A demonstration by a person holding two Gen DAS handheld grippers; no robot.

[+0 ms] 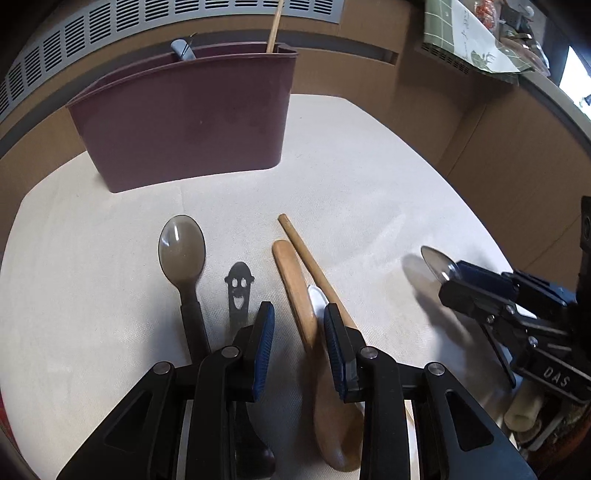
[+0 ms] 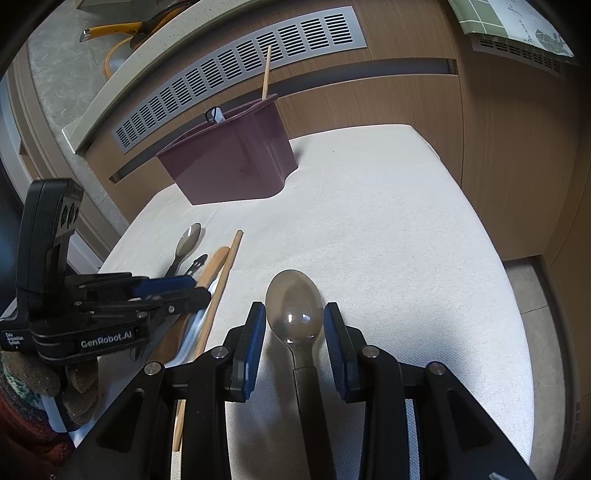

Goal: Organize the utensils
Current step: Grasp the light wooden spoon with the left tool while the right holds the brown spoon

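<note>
A maroon utensil holder [image 1: 184, 122] [image 2: 229, 166] stands at the back of the white cloth with a chopstick [image 1: 275, 26] and a bluish handle [image 1: 183, 50] inside. My left gripper [image 1: 299, 343] [image 2: 195, 290] is open over a wooden spoon [image 1: 295, 288]; the handle runs between the jaws, clear of the left pad. A loose chopstick [image 1: 306, 254] passes under the right pad. To the left lie a metal spoon [image 1: 181, 251] and a smiley-face handle [image 1: 239, 286]. My right gripper [image 2: 294, 325] [image 1: 448, 280] is shut on a second metal spoon [image 2: 293, 306] [image 1: 434, 264], held just above the cloth.
The white cloth [image 2: 388, 221] ends at wooden cabinet panels [image 2: 498, 147] behind and to the right. A slotted vent grille [image 2: 240, 62] runs behind the holder. A small white item [image 1: 317, 295] lies between the wooden spoon and the chopstick. A gloved hand [image 2: 74, 387] holds the left gripper.
</note>
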